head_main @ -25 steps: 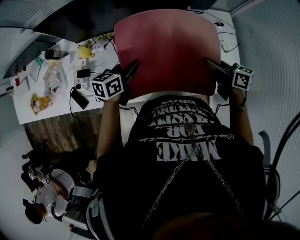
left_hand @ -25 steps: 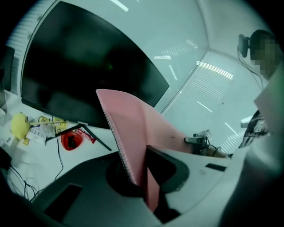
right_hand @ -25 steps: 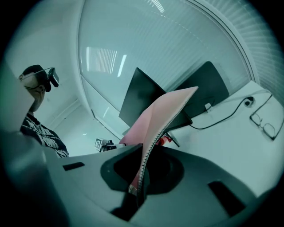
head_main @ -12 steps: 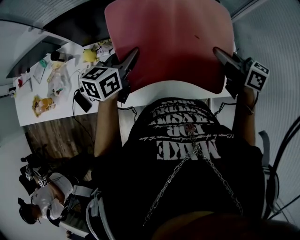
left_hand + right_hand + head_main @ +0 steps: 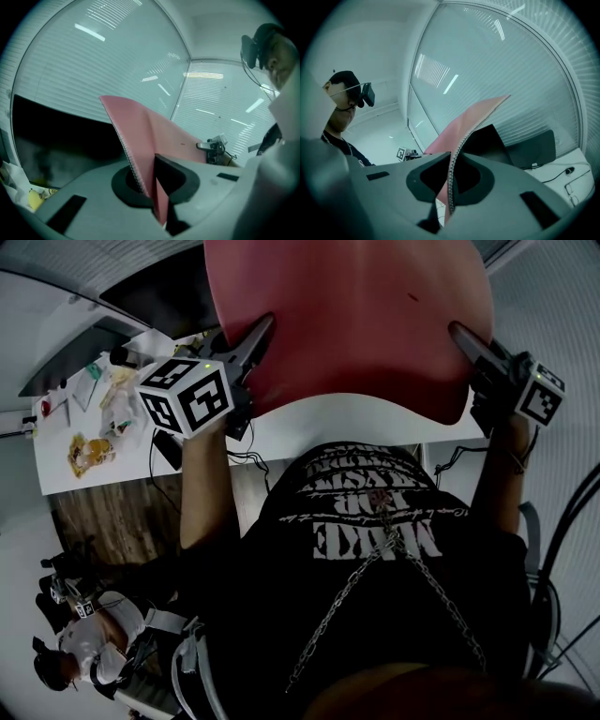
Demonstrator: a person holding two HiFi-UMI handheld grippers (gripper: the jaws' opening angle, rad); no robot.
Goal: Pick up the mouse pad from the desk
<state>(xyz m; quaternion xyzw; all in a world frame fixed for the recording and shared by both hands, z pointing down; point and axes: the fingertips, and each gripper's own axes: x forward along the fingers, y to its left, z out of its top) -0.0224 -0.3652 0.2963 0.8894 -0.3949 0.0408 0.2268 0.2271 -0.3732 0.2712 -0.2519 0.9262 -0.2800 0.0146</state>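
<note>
One broad pink pad [image 5: 347, 324] hangs clear above the white surface [image 5: 356, 423], stretched between both claws. Since a second ago it has risen, looming larger and baring more of the surface under its near edge. It is thin and limp, slightly bowed, with a ribbed rim. The left claw [image 5: 265, 326] is clamped on its left edge, and the right claw [image 5: 461, 332] is clamped on its right edge.
</note>
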